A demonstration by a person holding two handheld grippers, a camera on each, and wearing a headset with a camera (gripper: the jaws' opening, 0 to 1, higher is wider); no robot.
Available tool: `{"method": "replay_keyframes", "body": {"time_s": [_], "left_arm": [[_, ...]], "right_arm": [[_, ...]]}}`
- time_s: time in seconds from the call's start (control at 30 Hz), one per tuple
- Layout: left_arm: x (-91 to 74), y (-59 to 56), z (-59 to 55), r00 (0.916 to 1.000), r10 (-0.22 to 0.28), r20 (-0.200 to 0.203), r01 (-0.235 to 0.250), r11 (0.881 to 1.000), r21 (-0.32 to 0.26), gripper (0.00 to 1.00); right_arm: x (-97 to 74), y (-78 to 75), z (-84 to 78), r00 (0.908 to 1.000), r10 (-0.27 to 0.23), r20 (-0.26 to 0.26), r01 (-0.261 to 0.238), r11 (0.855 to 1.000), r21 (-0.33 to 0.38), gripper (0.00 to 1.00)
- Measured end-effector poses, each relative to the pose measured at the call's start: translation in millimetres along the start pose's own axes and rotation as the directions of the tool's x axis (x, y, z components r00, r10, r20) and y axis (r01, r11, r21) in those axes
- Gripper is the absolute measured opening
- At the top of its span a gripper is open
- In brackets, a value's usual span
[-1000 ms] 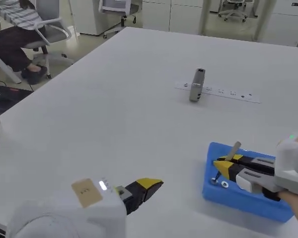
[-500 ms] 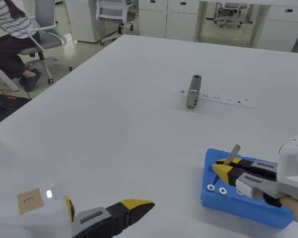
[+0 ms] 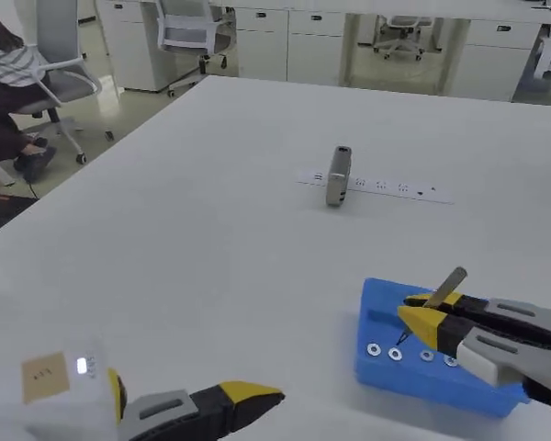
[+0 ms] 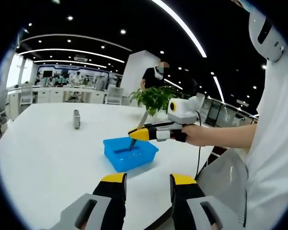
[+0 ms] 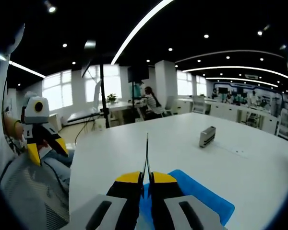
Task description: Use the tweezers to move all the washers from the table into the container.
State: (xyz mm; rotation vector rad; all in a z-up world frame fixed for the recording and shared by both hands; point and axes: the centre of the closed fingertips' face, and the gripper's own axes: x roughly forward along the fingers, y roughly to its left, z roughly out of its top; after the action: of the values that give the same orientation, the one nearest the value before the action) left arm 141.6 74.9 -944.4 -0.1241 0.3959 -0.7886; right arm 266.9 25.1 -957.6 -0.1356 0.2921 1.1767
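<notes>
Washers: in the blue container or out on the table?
In. Four washers lie inside the blue container, by the tip of the tweezers.

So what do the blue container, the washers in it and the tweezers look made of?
The container looks like plastic: even matte blue, soft edges. The washers look like metal: small silvery rings with a pale shine. The tweezers are thin and stiff, dull grey at the upper end, dark toward the tip; probably metal, but the finish is too small to tell.

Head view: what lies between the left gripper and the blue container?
Bare table alone separates the left gripper from the blue container, seen in the head view.
</notes>
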Motion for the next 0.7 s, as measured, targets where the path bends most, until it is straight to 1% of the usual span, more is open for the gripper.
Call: {"method": "replay_keyframes", "body": {"time_s": [0.1, 0.2, 0.27, 0.3, 0.37, 0.43, 0.47, 0.5, 0.57, 0.6, 0.63, 0.67, 0.7], "left_arm": [[2.6, -1.4, 2.8, 0.9998, -0.017, 0.006, 0.017, 1.000, -0.007, 0.31], [4.8, -4.0, 3.4, 0.9995, -0.032, -0.007, 0.032, 0.999, 0.009, 0.29], [6.2, -8.0, 5.6, 0.9982, -0.059, -0.011, 0.059, 0.998, 0.012, 0.25], [6.5, -8.4, 6.2, 0.9981, -0.061, -0.011, 0.061, 0.998, 0.013, 0.23], [8.9, -11.1, 8.8, 0.9974, -0.069, -0.018, 0.070, 0.997, 0.037, 0.22], [11.7, -13.4, 11.0, 0.9967, -0.077, -0.026, 0.079, 0.995, 0.062, 0.20], [13.4, -15.0, 12.4, 0.9959, -0.085, -0.030, 0.087, 0.994, 0.065, 0.19], [14.1, -17.0, 13.5, 0.9950, -0.095, -0.031, 0.097, 0.993, 0.067, 0.19], [15.9, -23.8, 17.5, 0.9908, -0.132, -0.028, 0.134, 0.989, 0.066, 0.21], [17.0, -28.9, 18.4, 0.9862, -0.161, -0.038, 0.163, 0.985, 0.062, 0.21], [17.7, -32.1, 18.6, 0.9829, -0.177, -0.049, 0.180, 0.981, 0.067, 0.22], [18.4, -33.8, 18.8, 0.9812, -0.184, -0.057, 0.189, 0.979, 0.080, 0.22], [19.4, -36.4, 19.0, 0.9784, -0.195, -0.067, 0.201, 0.975, 0.093, 0.22]], "right_arm": [[-7.0, 8.1, -1.2, 0.9998, 0.017, -0.004, -0.017, 1.000, 0.005, 0.03], [-12.7, 18.4, -4.7, 0.9991, 0.040, -0.017, -0.040, 0.999, 0.003, 0.03], [-16.3, 26.8, -9.4, 0.9973, 0.065, -0.033, -0.065, 0.998, -0.001, 0.03], [-18.0, 31.6, -12.3, 0.9957, 0.083, -0.042, -0.083, 0.997, -0.002, 0.03], [-20.9, 40.1, -17.2, 0.9920, 0.112, -0.057, -0.113, 0.994, -0.008, 0.03], [-23.0, 45.9, -21.1, 0.9889, 0.130, -0.073, -0.131, 0.991, -0.013, 0.03], [-25.0, 51.8, -24.4, 0.9842, 0.152, -0.091, -0.155, 0.987, -0.029, 0.03], [-26.1, 55.0, -26.7, 0.9812, 0.163, -0.103, -0.168, 0.985, -0.039, 0.03], [-29.0, 64.0, -31.3, 0.9722, 0.197, -0.127, -0.205, 0.977, -0.055, 0.03], [-31.6, 71.0, -35.0, 0.9627, 0.228, -0.146, -0.239, 0.969, -0.063, 0.03], [-33.1, 75.5, -37.4, 0.9561, 0.247, -0.158, -0.260, 0.963, -0.071, 0.03], [-36.1, 82.8, -40.8, 0.9441, 0.280, -0.175, -0.296, 0.952, -0.075, 0.03], [-38.0, 88.8, -42.3, 0.9349, 0.307, -0.179, -0.323, 0.943, -0.073, 0.03]]}}
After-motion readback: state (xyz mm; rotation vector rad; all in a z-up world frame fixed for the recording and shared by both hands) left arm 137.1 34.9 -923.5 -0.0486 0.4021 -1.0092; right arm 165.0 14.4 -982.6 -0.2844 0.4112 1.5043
